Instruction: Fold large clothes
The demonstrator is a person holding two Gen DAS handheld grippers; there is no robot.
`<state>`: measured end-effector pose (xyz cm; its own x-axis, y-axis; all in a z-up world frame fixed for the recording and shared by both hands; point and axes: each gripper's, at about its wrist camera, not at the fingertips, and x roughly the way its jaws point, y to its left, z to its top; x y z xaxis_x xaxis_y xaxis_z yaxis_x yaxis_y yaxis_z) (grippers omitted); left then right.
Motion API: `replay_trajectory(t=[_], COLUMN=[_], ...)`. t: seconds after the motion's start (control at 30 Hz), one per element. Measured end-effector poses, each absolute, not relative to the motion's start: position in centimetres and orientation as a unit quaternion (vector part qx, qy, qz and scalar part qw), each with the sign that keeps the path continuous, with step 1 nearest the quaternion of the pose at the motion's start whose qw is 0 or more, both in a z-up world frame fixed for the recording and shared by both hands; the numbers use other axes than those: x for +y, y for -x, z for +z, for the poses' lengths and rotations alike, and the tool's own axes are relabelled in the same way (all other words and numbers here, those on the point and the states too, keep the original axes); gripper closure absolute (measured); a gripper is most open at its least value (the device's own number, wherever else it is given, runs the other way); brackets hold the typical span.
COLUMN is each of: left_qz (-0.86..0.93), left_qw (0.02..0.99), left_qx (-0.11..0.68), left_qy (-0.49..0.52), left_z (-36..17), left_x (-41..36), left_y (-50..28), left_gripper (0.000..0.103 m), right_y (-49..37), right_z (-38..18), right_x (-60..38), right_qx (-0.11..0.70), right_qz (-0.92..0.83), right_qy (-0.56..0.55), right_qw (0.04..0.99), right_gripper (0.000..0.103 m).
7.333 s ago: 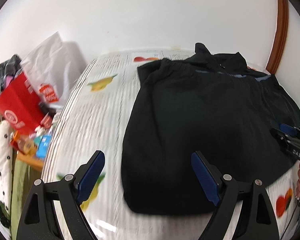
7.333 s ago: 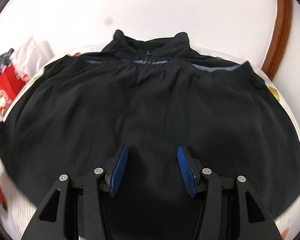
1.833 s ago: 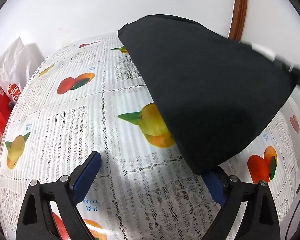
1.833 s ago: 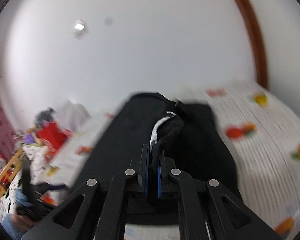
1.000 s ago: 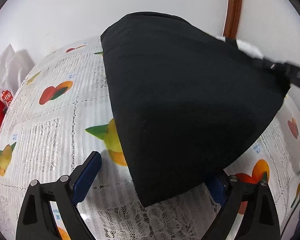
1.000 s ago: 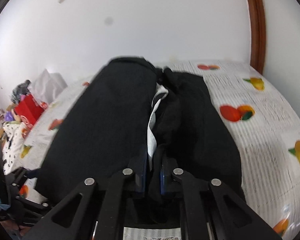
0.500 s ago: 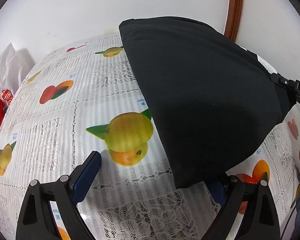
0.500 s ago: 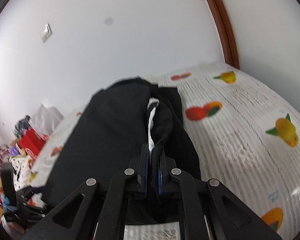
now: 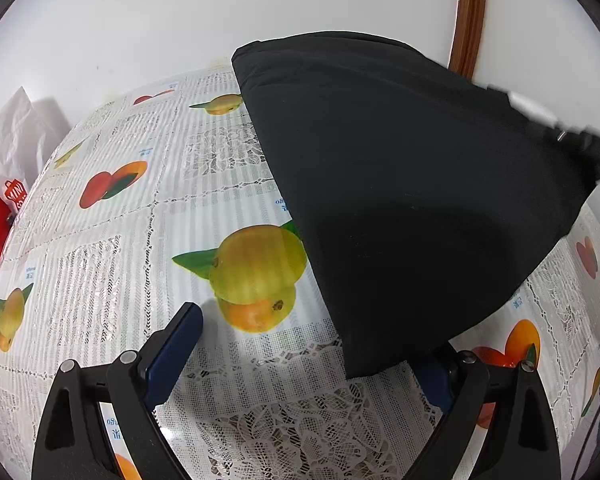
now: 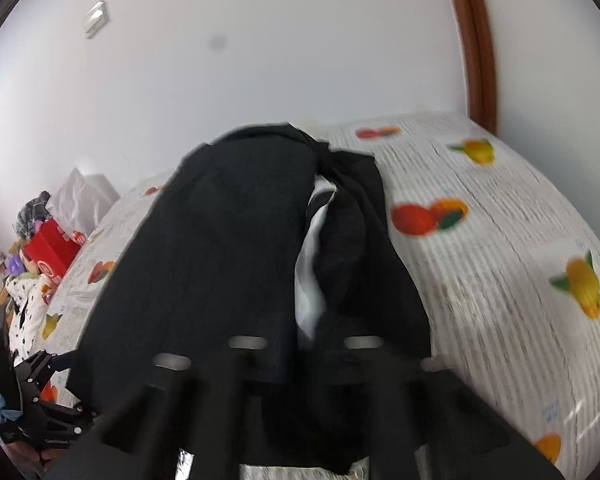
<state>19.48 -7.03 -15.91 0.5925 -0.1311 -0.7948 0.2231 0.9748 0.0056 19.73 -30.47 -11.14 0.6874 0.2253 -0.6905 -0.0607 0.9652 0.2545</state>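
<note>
Two grippers work one black garment [image 9: 400, 184] over the fruit-print tablecloth [image 9: 112, 248]. The left gripper [image 9: 300, 352] stands wide, its right finger hidden under the garment's near corner. The right gripper [image 10: 306, 344], blurred, is clamped on the garment's bunched edge, lifting it off the tablecloth. The garment is doubled, white lining [image 10: 310, 256] showing.

the right gripper [image 10: 306, 354] is blurred, its jaws closing tight on a fold of the black garment [image 10: 228, 264]. the garment stretches away over the fruit-print tablecloth [image 10: 500, 264], a white lining strip [image 10: 312, 248] showing just beyond the jaws. left of the garment sits a red box [image 10: 50, 254]; the left gripper [image 10: 40, 392] is at the garment's near-left edge.
</note>
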Motion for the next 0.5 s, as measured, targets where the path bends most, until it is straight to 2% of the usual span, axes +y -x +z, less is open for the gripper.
replay_trajectory(t=[0.07, 0.13, 0.23, 0.3, 0.5], left_qz=[-0.100, -0.099, -0.100, -0.100, -0.108], left_qw=[0.891, 0.891, 0.891, 0.891, 0.891], left_qx=[0.440, 0.440, 0.440, 0.440, 0.439], left_qy=[-0.052, -0.053, -0.052, -0.051, -0.049], left_z=[-15.8, -15.8, -15.8, -15.8, -15.6], left_x=[-7.2, -7.2, -7.2, -7.2, -7.0], left_y=[-19.3, -19.3, -19.3, -19.3, -19.0], left_gripper=[0.006, 0.006, 0.006, 0.006, 0.010], right_y=[-18.6, -18.4, -18.7, -18.1, -14.7], right_z=[-10.0, -10.7, -12.5, -12.5, -12.4], right_x=[-32.5, -33.8, -33.6, -33.6, -33.7], right_qx=[0.345, 0.351, 0.398, 0.413, 0.437], right_qz=[0.088, 0.064, 0.040, 0.024, 0.003], right_qy=[-0.152, -0.176, -0.153, -0.134, -0.071], right_qw=[0.922, 0.918, 0.904, 0.901, 0.897], right_gripper=[0.096, 0.096, 0.092, 0.081, 0.077])
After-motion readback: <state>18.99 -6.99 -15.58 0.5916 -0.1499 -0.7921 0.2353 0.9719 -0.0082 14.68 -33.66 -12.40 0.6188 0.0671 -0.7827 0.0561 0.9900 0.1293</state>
